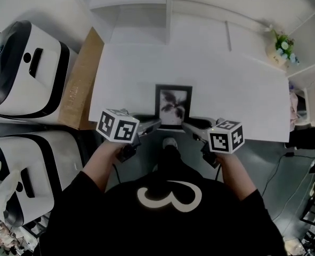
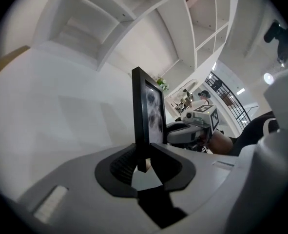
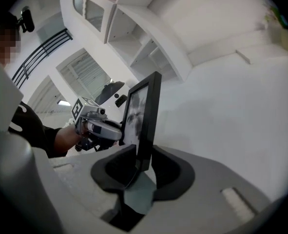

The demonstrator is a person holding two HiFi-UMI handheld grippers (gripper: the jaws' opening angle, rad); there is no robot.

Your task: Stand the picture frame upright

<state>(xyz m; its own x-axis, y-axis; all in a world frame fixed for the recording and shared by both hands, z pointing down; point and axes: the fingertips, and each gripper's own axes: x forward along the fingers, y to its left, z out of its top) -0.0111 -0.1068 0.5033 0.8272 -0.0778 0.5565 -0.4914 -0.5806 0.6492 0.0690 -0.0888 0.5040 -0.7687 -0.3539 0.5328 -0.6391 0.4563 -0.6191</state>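
Observation:
The black picture frame (image 1: 173,106) holds a dark plant print and is raised near the front edge of the white table (image 1: 237,95). My left gripper (image 1: 156,125) is shut on its lower left corner, and my right gripper (image 1: 185,126) is shut on its lower right corner. In the left gripper view the picture frame (image 2: 142,116) rises edge-on from between the pads of that gripper (image 2: 143,162), with the right gripper (image 2: 195,123) beyond it. In the right gripper view the picture frame (image 3: 144,116) stands between the pads of that gripper (image 3: 143,165), and the left gripper (image 3: 97,126) shows behind it.
A brown cardboard box (image 1: 80,84) leans along the table's left side. Two white and black machines (image 1: 24,68) stand further left. A small potted plant (image 1: 282,47) sits at the far right corner. White shelving (image 1: 146,9) runs behind the table.

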